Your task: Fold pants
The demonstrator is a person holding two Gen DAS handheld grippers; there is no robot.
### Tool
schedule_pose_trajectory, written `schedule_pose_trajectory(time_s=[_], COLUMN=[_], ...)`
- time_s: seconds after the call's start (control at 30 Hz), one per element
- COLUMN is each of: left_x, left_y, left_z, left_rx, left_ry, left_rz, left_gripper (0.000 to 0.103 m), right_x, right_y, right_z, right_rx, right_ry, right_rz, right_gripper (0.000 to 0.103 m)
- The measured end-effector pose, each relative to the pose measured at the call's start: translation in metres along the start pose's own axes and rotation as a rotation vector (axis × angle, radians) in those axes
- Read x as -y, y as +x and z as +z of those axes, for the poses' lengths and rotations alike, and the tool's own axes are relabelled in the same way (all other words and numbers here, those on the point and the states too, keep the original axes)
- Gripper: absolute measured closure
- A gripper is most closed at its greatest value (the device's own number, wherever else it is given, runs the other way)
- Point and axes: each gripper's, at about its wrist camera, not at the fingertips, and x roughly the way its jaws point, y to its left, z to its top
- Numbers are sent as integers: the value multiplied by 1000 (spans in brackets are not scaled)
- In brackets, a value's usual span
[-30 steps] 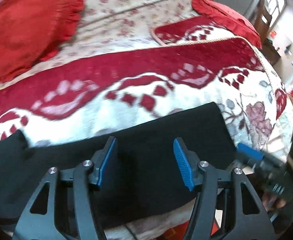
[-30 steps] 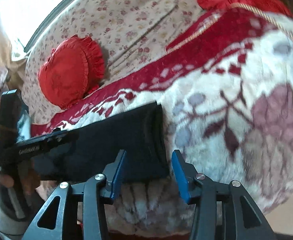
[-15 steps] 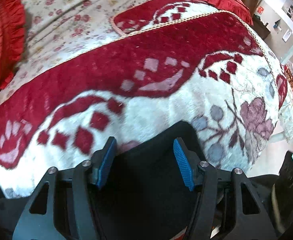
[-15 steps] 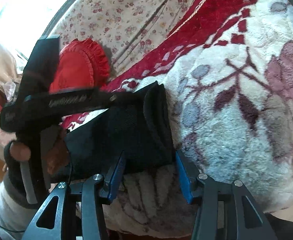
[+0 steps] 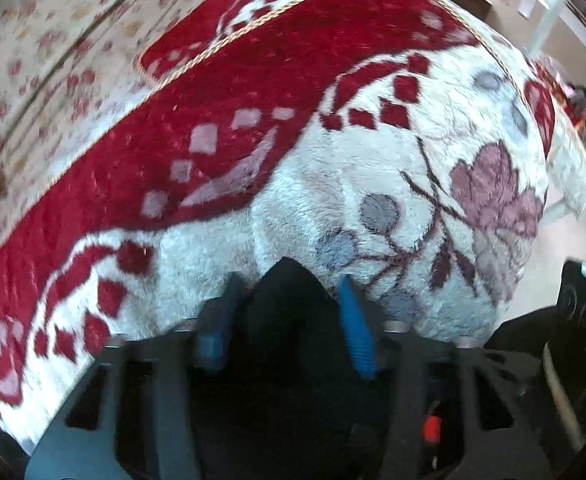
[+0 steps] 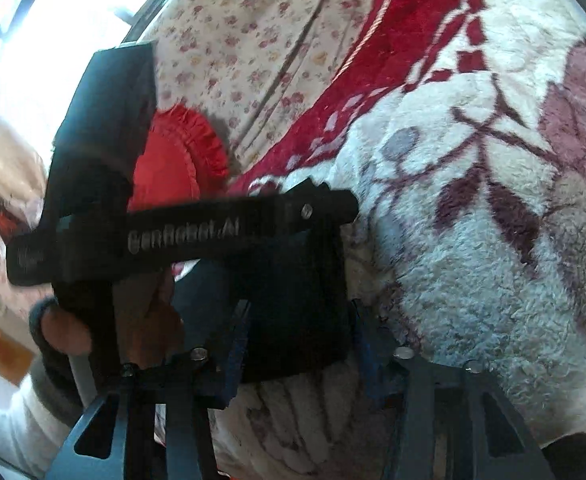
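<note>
My left tool (image 5: pixel 289 312) and right tool (image 6: pixel 299 344) both gape around the black pants (image 6: pixel 293 300) on the blanket (image 6: pixel 473 240) — red cushion (image 6: pixel 173 160) behind, left tool crossing my right view.

One garment, two tools, one cushion, one blanket.
One pair of black fabric pants (image 6: pixel 293 304); two hand-held grippers, left (image 5: pixel 289 320) and right (image 6: pixel 299 344); one round red ruffled cushion (image 6: pixel 173 164); one plush red-and-white flowered blanket (image 5: pixel 221 152) on one bed.
</note>
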Motion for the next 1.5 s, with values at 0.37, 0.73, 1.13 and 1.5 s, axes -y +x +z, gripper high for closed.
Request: schedule_pose_trajectory(time_s=[0.37, 0.73, 1.13, 1.5], left_x=[-33, -147, -208, -166], left_y=[-92, -152, -179, -139], left_z=[-9, -96, -187, -196], left_rx=[162, 194, 219, 138], left_ry=[-58, -310, -589, -627], left_rz=[-113, 31, 94, 72], left_gripper=[89, 89, 89, 47], right_x=[-72, -185, -228, -163], right_y=[-18, 51, 104, 73], right_z=[15, -19, -67, -4], right_rx=[33, -127, -370, -166], right_ry=[-193, -453, -585, -441], right_rz=[44, 179, 312, 40], right_gripper=[88, 88, 67, 67])
